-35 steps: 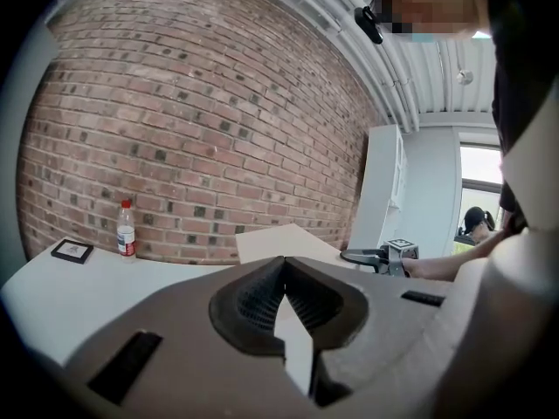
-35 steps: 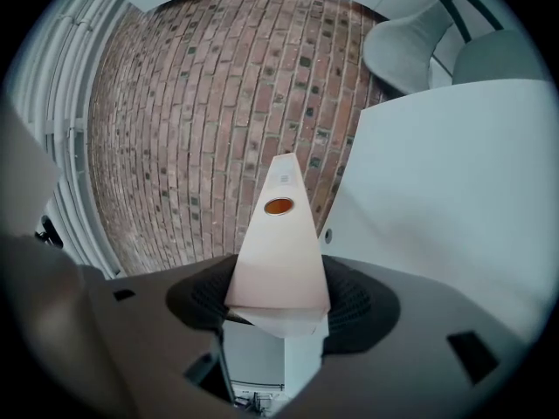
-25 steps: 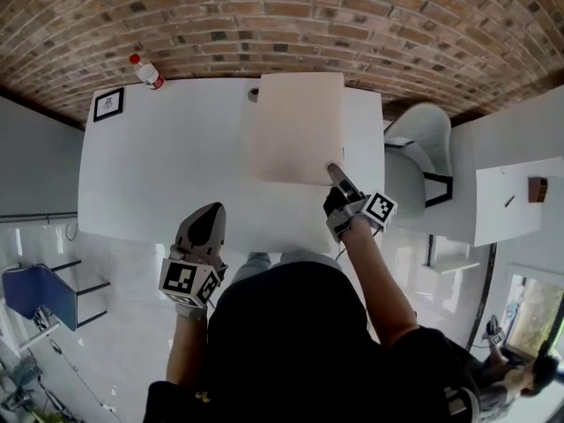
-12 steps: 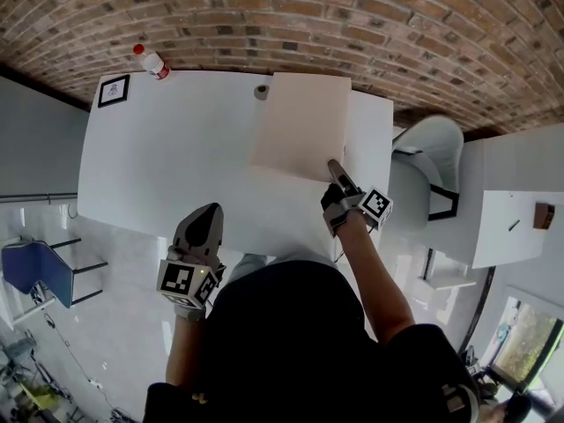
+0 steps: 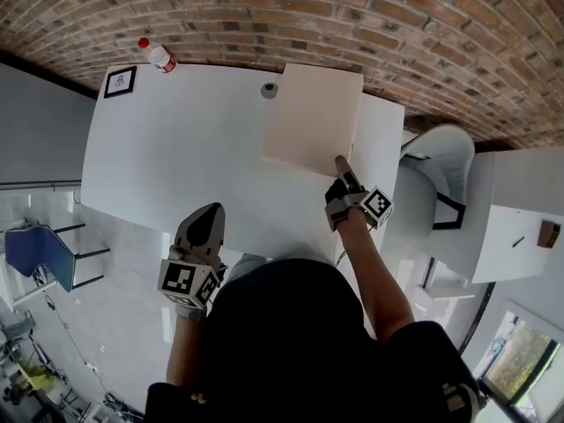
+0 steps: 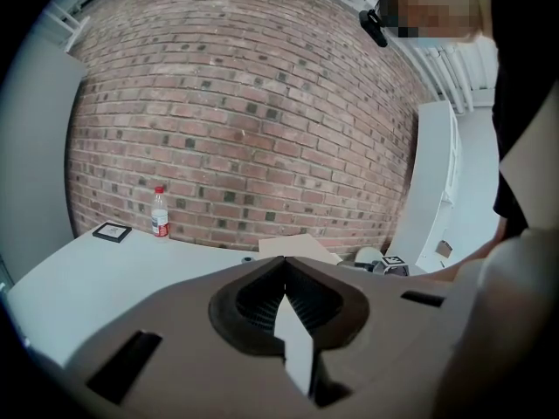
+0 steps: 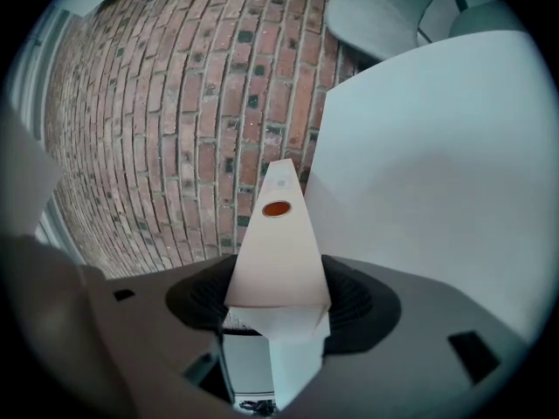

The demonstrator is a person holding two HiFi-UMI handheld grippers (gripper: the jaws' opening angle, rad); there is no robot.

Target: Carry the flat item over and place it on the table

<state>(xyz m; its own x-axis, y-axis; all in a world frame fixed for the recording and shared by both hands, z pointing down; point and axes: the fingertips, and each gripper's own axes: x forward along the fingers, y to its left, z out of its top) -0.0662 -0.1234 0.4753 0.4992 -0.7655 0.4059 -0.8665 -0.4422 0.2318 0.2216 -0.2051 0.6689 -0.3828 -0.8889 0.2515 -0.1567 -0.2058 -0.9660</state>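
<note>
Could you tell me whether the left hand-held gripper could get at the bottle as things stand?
Probably yes, with a long stretch. The left hand-held gripper is empty, the table between it and the bottle is bare, and the board is held off to the right.

- The flat item [image 5: 313, 117] is a thin, pale beige rectangular panel with a plain top face.
- It lies over the far right part of the white desk [image 5: 176, 148].
- Its near right corner is clamped in the right hand-held gripper [image 5: 338, 160] and is possibly lifted slightly.
</note>
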